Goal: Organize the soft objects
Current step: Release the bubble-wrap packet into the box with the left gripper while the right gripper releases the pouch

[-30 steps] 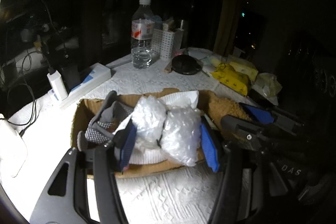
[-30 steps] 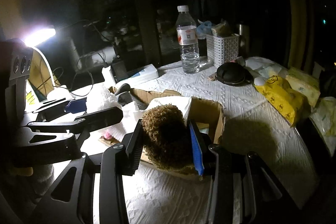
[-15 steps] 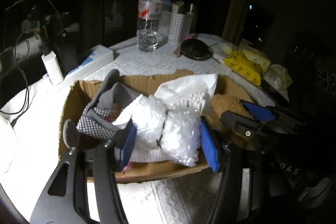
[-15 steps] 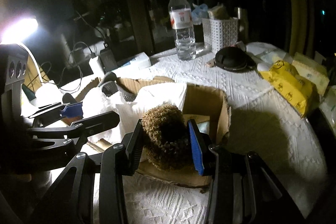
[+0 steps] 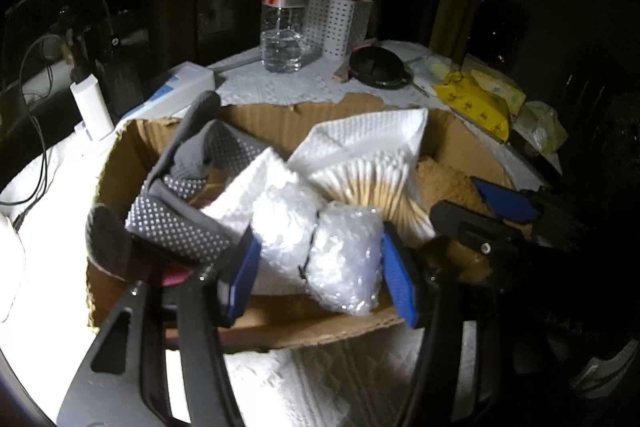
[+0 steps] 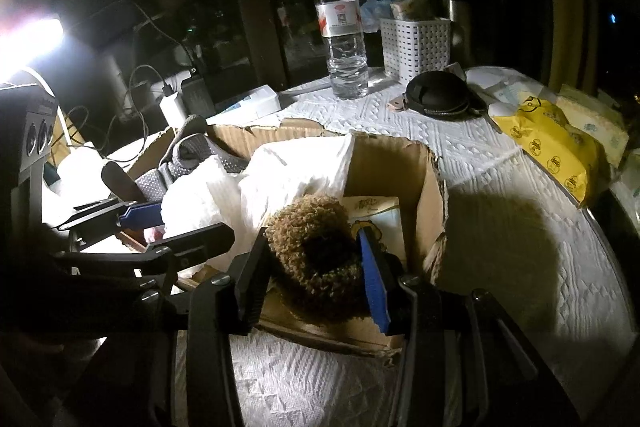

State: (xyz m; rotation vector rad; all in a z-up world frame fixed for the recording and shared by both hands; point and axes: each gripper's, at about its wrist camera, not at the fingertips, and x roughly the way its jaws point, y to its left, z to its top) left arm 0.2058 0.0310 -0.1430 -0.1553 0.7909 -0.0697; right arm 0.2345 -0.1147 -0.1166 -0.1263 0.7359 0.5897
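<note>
An open cardboard box (image 5: 304, 323) (image 6: 400, 167) sits on the white-clothed table. My left gripper (image 5: 320, 263) is shut on a wad of clear bubble wrap (image 5: 320, 243) and holds it over the box's near edge. My right gripper (image 6: 316, 267) is shut on a brown fuzzy soft object (image 6: 316, 255) over the box's right part. In the box lie grey dotted gloves (image 5: 180, 223) (image 6: 188, 155), white paper towel (image 5: 368, 135) (image 6: 296, 167) and a pack of cotton swabs (image 5: 376, 183). The right gripper also shows in the left wrist view (image 5: 480, 215).
A water bottle (image 5: 286, 3) (image 6: 344, 27), a white perforated basket (image 5: 336, 23) (image 6: 416, 43) and a black round case (image 5: 380, 67) (image 6: 440, 93) stand behind the box. Yellow packets (image 5: 476, 103) (image 6: 548, 143) lie at the right. A charger and cables (image 5: 90, 103) are at the left.
Both grippers have moved forward and down toward the box with their loads still held. The box now fills more of both views.
</note>
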